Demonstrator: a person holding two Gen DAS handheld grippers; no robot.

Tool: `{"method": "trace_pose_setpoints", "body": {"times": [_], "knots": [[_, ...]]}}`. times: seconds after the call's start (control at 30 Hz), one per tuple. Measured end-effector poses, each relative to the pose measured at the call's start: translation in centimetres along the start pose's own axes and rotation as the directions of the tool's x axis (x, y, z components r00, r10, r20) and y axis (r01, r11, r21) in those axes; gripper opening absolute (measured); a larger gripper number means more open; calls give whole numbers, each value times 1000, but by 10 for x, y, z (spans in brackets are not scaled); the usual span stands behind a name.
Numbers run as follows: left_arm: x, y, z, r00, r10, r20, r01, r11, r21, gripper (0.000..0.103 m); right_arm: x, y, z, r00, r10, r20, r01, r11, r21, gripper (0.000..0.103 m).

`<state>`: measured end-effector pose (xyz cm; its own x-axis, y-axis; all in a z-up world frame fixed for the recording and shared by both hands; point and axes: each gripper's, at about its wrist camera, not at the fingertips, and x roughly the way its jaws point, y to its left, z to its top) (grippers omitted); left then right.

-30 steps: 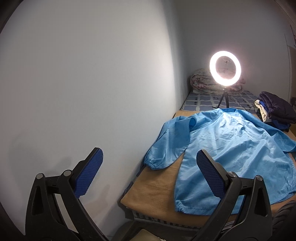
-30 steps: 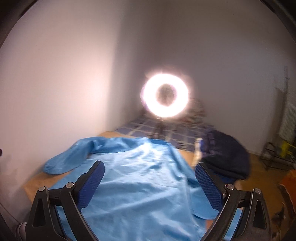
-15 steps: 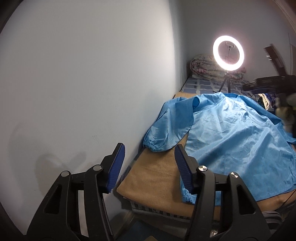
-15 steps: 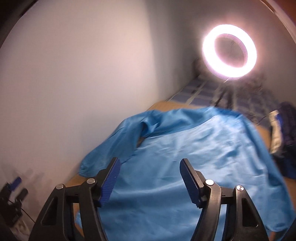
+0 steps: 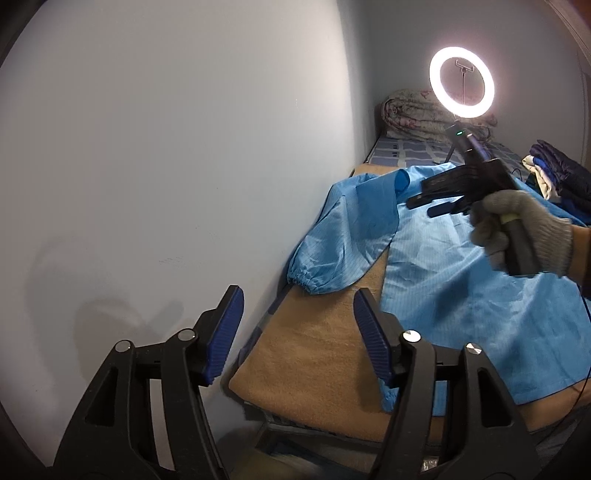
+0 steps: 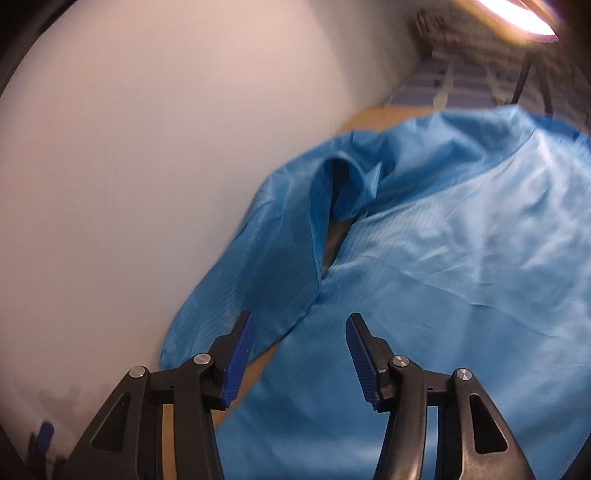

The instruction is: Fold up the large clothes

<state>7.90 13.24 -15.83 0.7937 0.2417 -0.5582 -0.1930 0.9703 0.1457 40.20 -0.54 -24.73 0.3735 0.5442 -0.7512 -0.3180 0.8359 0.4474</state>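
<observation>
A blue coat lies spread flat across the bed, one sleeve toward the wall-side edge. The left gripper and right gripper hover spread, empty.

The blue garment is cut off at the right frame edge. The gloved hand hides part of it. The right wrist view is motion-blurred; only an arc of the ring light shows.
</observation>
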Motion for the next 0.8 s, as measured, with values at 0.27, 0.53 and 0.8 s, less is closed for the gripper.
{"method": "trace_pose_setpoints", "body": {"times": [0.27,0.53,0.8], "knots": [[25,0,-5,999,-11,-37,11,1000,5,65,60,-22,16,1000,6,-16,-4,994,110,65],[35,-8,-11,998,-48,-51,49,999,17,64,84,-13,18,996,52,-74,-48,997,66,2],[36,-8,-7,996,-71,-50,72,997,4,59,46,-1,22,997,41,-60,-40,999,13,0]]}}
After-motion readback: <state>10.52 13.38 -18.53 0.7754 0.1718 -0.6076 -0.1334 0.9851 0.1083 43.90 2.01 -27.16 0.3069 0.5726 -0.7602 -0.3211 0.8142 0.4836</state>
